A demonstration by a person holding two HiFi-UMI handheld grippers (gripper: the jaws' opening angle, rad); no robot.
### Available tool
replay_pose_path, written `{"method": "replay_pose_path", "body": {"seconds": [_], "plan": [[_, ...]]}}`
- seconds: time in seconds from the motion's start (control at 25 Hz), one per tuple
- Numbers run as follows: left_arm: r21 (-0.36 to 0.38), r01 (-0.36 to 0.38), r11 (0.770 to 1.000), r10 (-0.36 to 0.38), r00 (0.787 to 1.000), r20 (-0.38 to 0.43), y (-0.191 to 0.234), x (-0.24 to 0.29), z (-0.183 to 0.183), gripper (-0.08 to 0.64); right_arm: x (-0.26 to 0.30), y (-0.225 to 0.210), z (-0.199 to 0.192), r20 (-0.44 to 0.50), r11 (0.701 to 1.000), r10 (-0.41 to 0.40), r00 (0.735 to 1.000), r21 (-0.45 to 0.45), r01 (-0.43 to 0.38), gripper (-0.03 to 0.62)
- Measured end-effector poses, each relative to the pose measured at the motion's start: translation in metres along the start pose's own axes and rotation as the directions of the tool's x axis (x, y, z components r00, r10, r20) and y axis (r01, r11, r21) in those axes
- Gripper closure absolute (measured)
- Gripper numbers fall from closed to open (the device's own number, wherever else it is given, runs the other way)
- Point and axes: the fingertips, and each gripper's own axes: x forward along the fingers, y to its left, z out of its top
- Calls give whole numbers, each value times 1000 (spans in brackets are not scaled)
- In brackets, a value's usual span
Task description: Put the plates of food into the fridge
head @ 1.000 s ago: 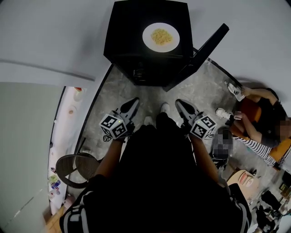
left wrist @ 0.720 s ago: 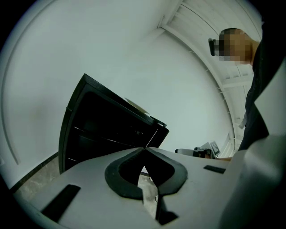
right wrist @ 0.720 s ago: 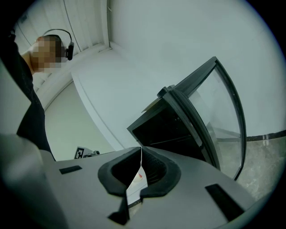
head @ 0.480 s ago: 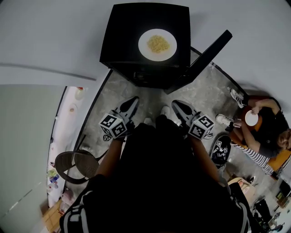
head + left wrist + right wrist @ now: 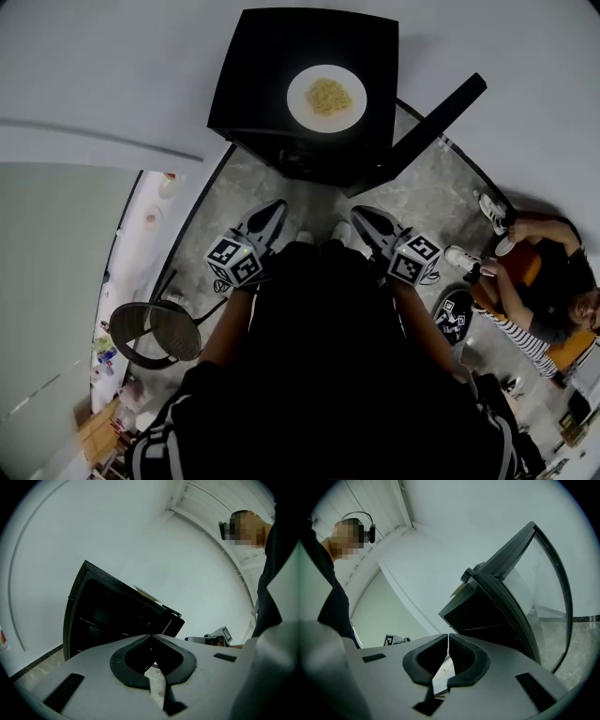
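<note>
Both jaws pressed together, empty: left gripper [image 5: 276,209] and right gripper [image 5: 362,215] low by your body, well short of fridge [image 5: 272,75]. plate [image 5: 302,96] of food [image 5: 327,96] sits on fridge top, not inside; door [image 5: 427,124] open at right.

Risks:
- one-sided rim pinch tilts plate, food slides off
- right gripper clips door edge

Room: grey floor [image 5: 417,192], white wall [image 5: 112,66], chair [image 5: 155,330] left, person [image 5: 548,291] seated on floor right, close to your path.

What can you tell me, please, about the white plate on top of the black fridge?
The white plate is round and shallow, looks like glazed ceramic, and lies flat on the top of the black fridge, right of its middle. A small heap of pale yellow food sits at its centre, leaving the rim bare. Nothing else touches it.
</note>
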Motion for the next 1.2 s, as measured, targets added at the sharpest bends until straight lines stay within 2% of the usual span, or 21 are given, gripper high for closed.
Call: {"method": "replay_pose_path", "body": {"seconds": [0.32, 0.6, 0.84, 0.92, 1.04, 1.08, 1.12, 1.2], "plan": [[6, 13, 1000, -13, 1000, -6, 14, -2, 9, 535, 31, 26, 19, 30, 996, 70, 997, 47, -71, 566], [19, 61, 998, -61, 998, -10, 24, -4, 17, 535, 59, 41, 39, 75, 995, 53, 996, 82, -59, 566], [2, 85, 996, -85, 996, 3, 36, -9, 19, 535, 72, 51, 48, 94, 999, 28, 995, 32, -31, 566], [-4, 92, 996, -92, 996, 0, 38, -10, 18, 535, 75, 51, 51, 112, 998, 23, 993, 61, -30, 565], [-11, 103, 995, -103, 995, -7, 41, -11, 17, 535, 80, 47, 61, 163, 988, 3, 987, 155, -29, 562], [-12, 105, 994, -105, 994, -7, 42, -11, 17, 535, 83, 46, 64, 177, 982, -5, 984, 186, -29, 524], [-13, 106, 994, -106, 994, -8, 43, -11, 17, 535, 86, 44, 67, 188, 977, -8, 982, 212, -32, 447], [-17, 107, 994, -107, 994, -12, 47, -12, 17, 535, 94, 43, 74, 216, 963, -6, 976, 265, -53, 434]]}}
